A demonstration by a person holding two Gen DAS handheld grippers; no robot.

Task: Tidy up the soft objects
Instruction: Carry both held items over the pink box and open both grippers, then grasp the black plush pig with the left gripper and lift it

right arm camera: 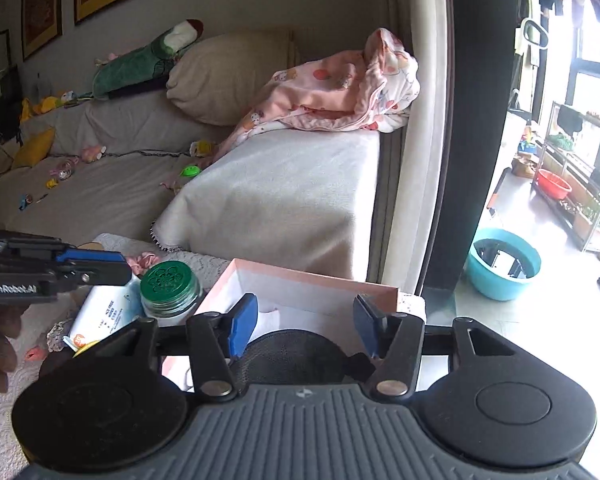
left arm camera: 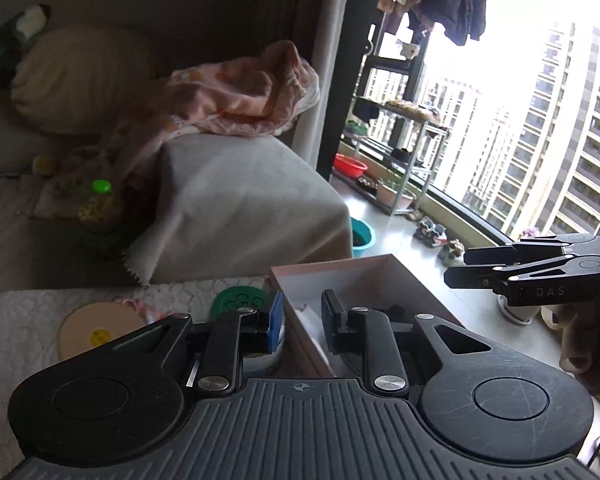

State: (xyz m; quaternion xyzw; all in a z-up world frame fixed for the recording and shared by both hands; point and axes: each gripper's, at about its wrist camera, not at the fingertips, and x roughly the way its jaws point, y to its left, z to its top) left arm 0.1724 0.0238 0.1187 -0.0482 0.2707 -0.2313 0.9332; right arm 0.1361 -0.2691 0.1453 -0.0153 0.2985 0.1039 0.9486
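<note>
A pink cardboard box (right arm camera: 316,276) stands open on the lace-covered table, with white padding inside. A dark grey, round, mesh-covered soft thing (right arm camera: 296,354) lies in it. My right gripper (right arm camera: 305,328) hangs just above that thing, open, its blue pads clear of it on either side. In the left wrist view the right gripper (left arm camera: 458,266) comes in from the right, beyond the box (left arm camera: 340,266). My left gripper (left arm camera: 301,322) is narrowly open with nothing held, over the box's left wall. In the right wrist view the left gripper (right arm camera: 116,268) sits above a white packet (right arm camera: 108,312).
A green-lidded jar (right arm camera: 170,280) and a round beige disc (left arm camera: 92,330) stand left of the box. A brown plush shape (right arm camera: 0,340) lies at the table's left. On the sofa behind are a pink blanket (right arm camera: 340,92), a beige cushion (right arm camera: 228,76) and a green plush (right arm camera: 140,64). A teal basin (right arm camera: 500,264) sits on the floor.
</note>
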